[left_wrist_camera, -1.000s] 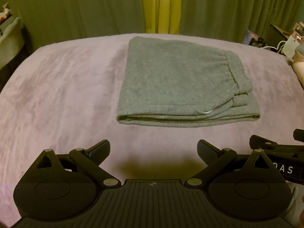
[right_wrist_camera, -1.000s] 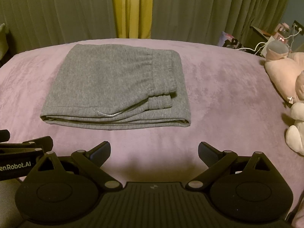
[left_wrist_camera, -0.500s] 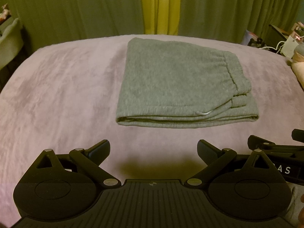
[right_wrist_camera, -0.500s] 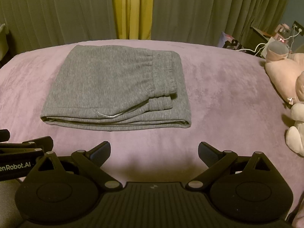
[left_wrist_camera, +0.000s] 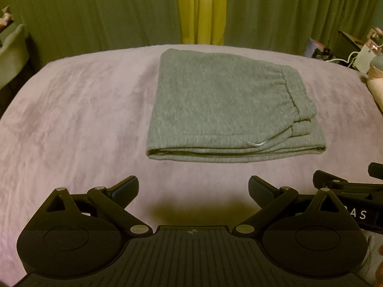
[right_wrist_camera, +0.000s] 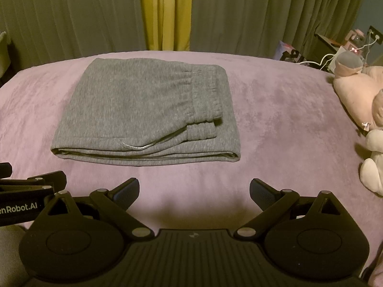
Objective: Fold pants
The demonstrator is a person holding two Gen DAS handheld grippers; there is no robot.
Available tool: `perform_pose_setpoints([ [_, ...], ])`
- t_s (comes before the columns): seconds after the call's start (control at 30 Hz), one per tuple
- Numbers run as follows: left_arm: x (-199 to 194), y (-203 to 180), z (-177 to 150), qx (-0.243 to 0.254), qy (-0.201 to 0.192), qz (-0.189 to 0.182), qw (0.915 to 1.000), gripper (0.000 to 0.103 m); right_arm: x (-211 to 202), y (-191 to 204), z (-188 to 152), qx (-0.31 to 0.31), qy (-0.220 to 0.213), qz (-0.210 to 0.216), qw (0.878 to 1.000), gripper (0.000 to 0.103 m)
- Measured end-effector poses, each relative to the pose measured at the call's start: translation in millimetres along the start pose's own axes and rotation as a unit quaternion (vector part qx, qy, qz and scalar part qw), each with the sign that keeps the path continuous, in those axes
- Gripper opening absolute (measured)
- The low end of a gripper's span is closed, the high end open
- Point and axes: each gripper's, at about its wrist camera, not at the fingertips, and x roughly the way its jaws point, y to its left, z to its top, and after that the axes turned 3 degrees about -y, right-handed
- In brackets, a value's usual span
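Note:
The grey pants (left_wrist_camera: 227, 105) lie folded into a flat rectangle on the purple bed cover (left_wrist_camera: 79, 119), waistband on the right, a white drawstring at the near edge. They also show in the right wrist view (right_wrist_camera: 148, 112). My left gripper (left_wrist_camera: 193, 189) is open and empty, held back from the near edge of the pants. My right gripper (right_wrist_camera: 194, 190) is open and empty, also short of the pants. Each gripper shows at the edge of the other's view, the right one (left_wrist_camera: 347, 186) and the left one (right_wrist_camera: 31, 184).
Green and yellow curtains (right_wrist_camera: 167, 12) hang behind the bed. Pink and white plush toys (right_wrist_camera: 359, 91) lie at the bed's right edge. A nightstand with cables and small devices (right_wrist_camera: 347, 45) stands at the far right. A pale object (left_wrist_camera: 12, 52) sits off the bed's left side.
Both views have shifted slightly; the pants sit a little higher and further off in the frames. The pants lie as before and both grippers stay open.

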Motion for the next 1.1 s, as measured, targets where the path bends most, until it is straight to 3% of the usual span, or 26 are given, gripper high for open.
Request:
perform_pose_setpoints([
  [1.1,-2.7,-1.5,0.9,0.004,-0.002,-0.004,1.0000,0.102,-1.7,-0.5,2.4,0.004,-0.004,-0.003,1.000,0.099],
])
